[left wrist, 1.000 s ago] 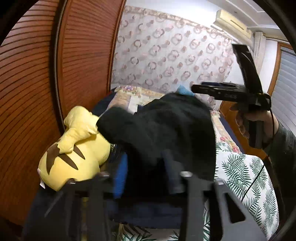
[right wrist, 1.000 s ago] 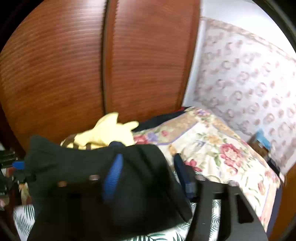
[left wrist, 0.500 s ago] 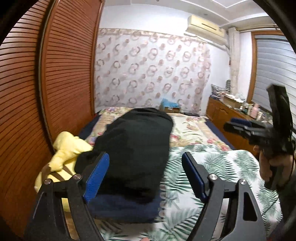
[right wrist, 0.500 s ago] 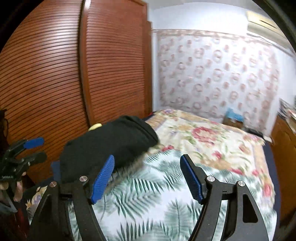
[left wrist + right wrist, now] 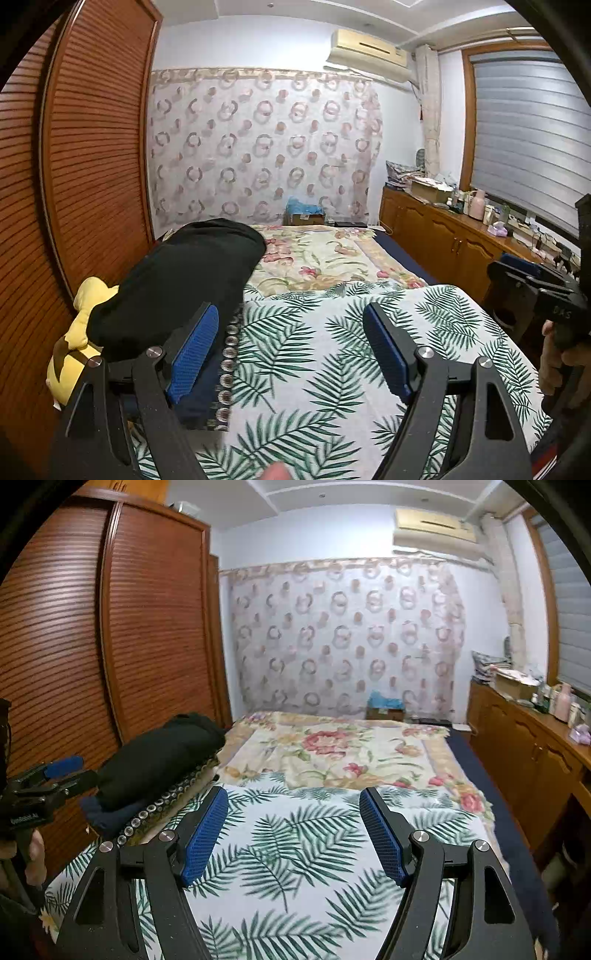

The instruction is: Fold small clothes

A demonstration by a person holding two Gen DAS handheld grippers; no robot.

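Note:
A folded black garment (image 5: 184, 280) lies on a small stack of folded clothes at the left edge of the bed, also in the right wrist view (image 5: 159, 753). Under it are a navy piece (image 5: 103, 814) and a cloth with a ring-patterned trim (image 5: 227, 354). My left gripper (image 5: 291, 314) is open over the palm-leaf sheet (image 5: 317, 350), just right of the stack, with nothing between its fingers. My right gripper (image 5: 291, 795) is open and empty too, above the same sheet (image 5: 295, 842). Each gripper shows at the edge of the other's view, held by a hand.
A yellow plush toy (image 5: 81, 332) sits behind the stack against the slatted wooden wardrobe (image 5: 92, 166). A floral blanket (image 5: 332, 753) covers the far half of the bed. A wooden cabinet (image 5: 443, 236) with bottles and boxes runs along the right wall.
Both grippers held the black garment a second ago; they have let go, and it now lies on the stack. Both have drawn back to the right over the sheet.

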